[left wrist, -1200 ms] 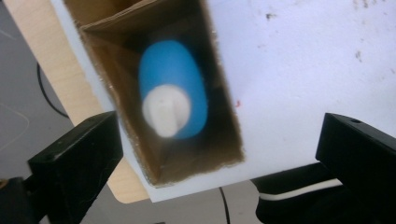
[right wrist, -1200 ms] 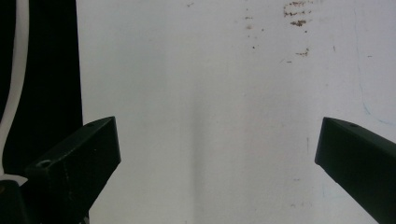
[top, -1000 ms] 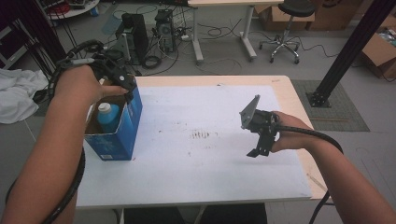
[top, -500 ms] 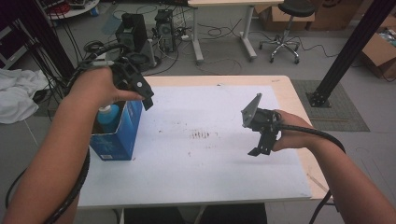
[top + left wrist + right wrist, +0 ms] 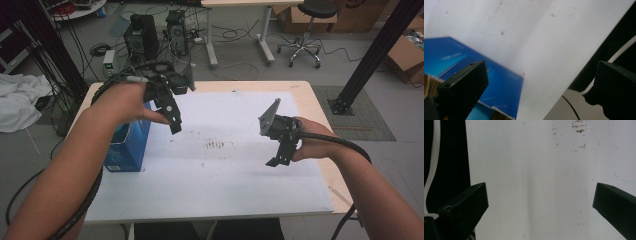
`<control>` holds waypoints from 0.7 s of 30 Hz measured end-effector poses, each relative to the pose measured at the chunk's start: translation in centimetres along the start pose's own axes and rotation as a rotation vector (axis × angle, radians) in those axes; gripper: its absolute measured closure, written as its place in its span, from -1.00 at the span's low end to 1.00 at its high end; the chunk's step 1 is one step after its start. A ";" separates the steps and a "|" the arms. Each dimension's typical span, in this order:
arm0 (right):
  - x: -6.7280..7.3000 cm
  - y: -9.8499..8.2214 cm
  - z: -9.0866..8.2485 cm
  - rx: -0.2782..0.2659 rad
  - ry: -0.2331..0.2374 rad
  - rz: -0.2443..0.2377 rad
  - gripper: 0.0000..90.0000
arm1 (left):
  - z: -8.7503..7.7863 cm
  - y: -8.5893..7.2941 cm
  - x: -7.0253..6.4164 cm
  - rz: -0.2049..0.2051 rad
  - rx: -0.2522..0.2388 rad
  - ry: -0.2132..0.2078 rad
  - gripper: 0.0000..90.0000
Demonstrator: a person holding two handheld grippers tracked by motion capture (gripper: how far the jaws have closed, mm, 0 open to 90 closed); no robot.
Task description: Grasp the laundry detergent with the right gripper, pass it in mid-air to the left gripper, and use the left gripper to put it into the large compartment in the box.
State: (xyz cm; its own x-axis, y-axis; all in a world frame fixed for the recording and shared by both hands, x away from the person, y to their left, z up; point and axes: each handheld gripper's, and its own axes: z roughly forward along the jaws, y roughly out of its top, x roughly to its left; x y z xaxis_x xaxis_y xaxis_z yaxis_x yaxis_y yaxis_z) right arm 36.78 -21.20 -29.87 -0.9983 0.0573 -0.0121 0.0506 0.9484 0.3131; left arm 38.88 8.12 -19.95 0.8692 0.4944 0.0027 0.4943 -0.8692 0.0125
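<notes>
Both grippers empty over white table.
Left gripper jaws wide apart, nothing held, left-centre, just right of open blue cardboard box; right gripper likewise spread wide, right-centre, above white tabletop with brown smudges.

Wide-spread hand-held gripper over stained white tabletop

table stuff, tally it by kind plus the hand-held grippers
blue box: 1
white sheet: 1
hand-held gripper: 2, left, right, both open and holding nothing
total: 4
</notes>
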 end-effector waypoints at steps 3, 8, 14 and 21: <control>0.1 0.1 -0.1 0.008 -0.001 0.001 -1.00 | 0.7 0.5 -1.1 0.109 0.016 -0.005 -1.00; 0.0 0.1 -0.4 0.013 -0.006 0.003 -1.00 | 2.1 0.6 -2.8 0.287 0.046 -0.032 -1.00; -0.1 0.2 -0.5 0.027 -0.005 0.000 -1.00 | 3.1 1.1 -3.7 0.347 0.055 -0.033 -1.00; -0.2 0.4 -0.6 0.040 -0.002 -0.002 -1.00 | 3.2 1.6 -4.2 0.371 0.041 -0.039 -1.00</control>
State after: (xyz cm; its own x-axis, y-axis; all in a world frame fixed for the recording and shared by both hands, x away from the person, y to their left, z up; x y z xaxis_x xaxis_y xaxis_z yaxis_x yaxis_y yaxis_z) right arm 36.94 -21.06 -29.20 -0.9984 0.0554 -0.0143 0.0494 0.9601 0.2753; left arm 36.07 4.68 -23.15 0.9886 0.1457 -0.0388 0.1449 -0.9892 -0.0224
